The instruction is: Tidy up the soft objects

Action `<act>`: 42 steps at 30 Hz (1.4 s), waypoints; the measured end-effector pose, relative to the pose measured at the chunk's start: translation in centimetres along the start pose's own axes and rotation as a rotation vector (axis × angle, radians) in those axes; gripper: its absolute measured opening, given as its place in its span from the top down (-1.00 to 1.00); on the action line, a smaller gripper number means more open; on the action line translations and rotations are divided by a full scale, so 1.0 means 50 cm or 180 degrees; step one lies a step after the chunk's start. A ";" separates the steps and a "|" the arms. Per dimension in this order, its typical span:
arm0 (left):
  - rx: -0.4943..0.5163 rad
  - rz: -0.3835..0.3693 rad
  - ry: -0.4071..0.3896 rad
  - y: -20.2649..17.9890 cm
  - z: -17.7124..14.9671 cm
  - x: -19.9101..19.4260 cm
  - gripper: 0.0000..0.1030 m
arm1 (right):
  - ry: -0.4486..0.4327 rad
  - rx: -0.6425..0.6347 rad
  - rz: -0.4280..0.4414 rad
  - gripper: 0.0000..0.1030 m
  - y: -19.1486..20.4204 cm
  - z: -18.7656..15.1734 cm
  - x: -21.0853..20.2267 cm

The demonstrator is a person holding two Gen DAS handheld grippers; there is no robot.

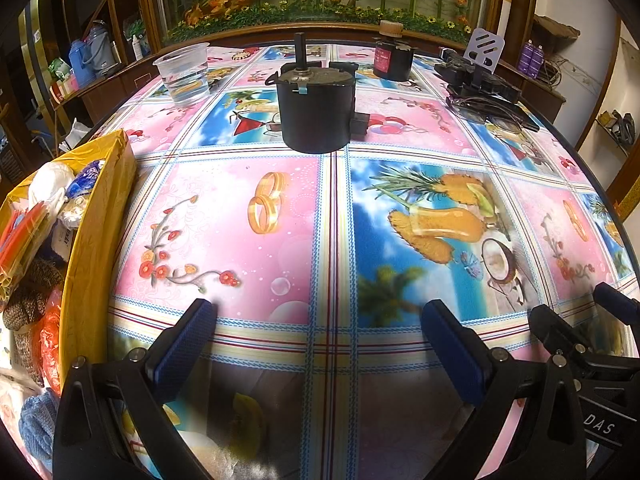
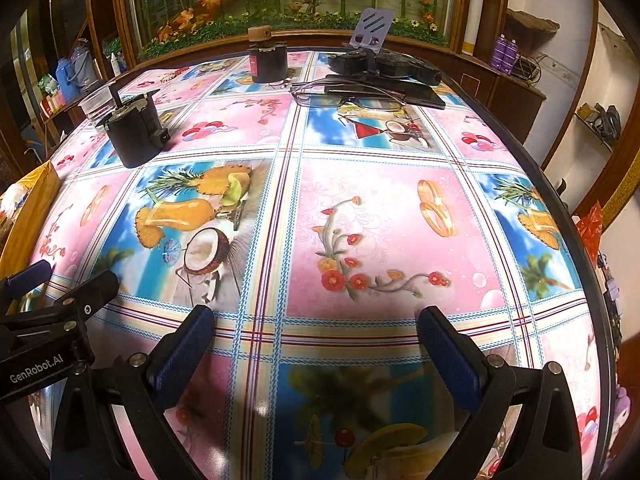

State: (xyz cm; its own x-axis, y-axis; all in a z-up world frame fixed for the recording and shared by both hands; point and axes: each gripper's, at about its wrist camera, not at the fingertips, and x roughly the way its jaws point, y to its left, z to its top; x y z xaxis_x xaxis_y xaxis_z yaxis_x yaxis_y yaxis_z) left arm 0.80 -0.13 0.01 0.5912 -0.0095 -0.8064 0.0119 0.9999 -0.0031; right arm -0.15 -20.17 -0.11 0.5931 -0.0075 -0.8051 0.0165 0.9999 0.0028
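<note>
A round table (image 1: 280, 240) under a glossy tablecloth of pink and blue picture squares filled both views, with a planted glass case behind it. The soft objects (image 1: 44, 216) lay heaped in one yellow box (image 1: 100, 216) at the table's left edge — a white bundle, a blue patterned one, brown knit, orange mesh and a blue knitted piece, too jumbled to count exactly. The cloth ahead of both tools was bare. The left gripper (image 1: 320, 320) hovered low over the table just right of the box, its two blue-padded fingers spread wide and empty. The right gripper (image 2: 316, 324) hung beside it, likewise agape with nothing between the pads. Farther back stood two dark cylindrical motors (image 1: 316, 112), one clear plastic cup (image 1: 185, 72) with water, one pair of glasses (image 2: 344, 98) and one phone stand (image 2: 372, 32) on black gear — all well apart from the box.
</note>
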 end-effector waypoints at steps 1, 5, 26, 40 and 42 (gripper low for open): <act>0.0000 -0.0001 0.0001 0.001 0.000 0.000 -1.00 | -0.0001 0.0000 0.0000 -0.98 0.000 0.000 0.000; 0.0000 0.0000 0.0001 0.000 0.000 0.000 -1.00 | 0.0000 0.0000 0.0000 -0.98 0.000 0.000 0.000; 0.0077 -0.0052 -0.0003 -0.013 -0.003 0.001 -1.00 | -0.0005 -0.0010 -0.0004 -0.98 0.001 0.000 -0.001; 0.0174 -0.0079 0.0003 -0.033 -0.003 -0.001 -1.00 | 0.0034 -0.0430 0.0316 -0.99 0.010 0.006 0.003; 0.0206 -0.0091 0.0003 -0.027 0.003 0.005 -1.00 | 0.0023 -0.0421 0.0364 -0.99 0.006 0.005 0.002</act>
State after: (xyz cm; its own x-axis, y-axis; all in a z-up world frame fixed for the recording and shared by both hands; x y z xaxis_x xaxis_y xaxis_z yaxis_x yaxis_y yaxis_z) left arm 1.06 -1.50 -0.12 0.5891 -0.0382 -0.8071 0.0809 0.9966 0.0119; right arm 0.12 -19.89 -0.05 0.5791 0.1060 -0.8083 -0.1571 0.9874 0.0169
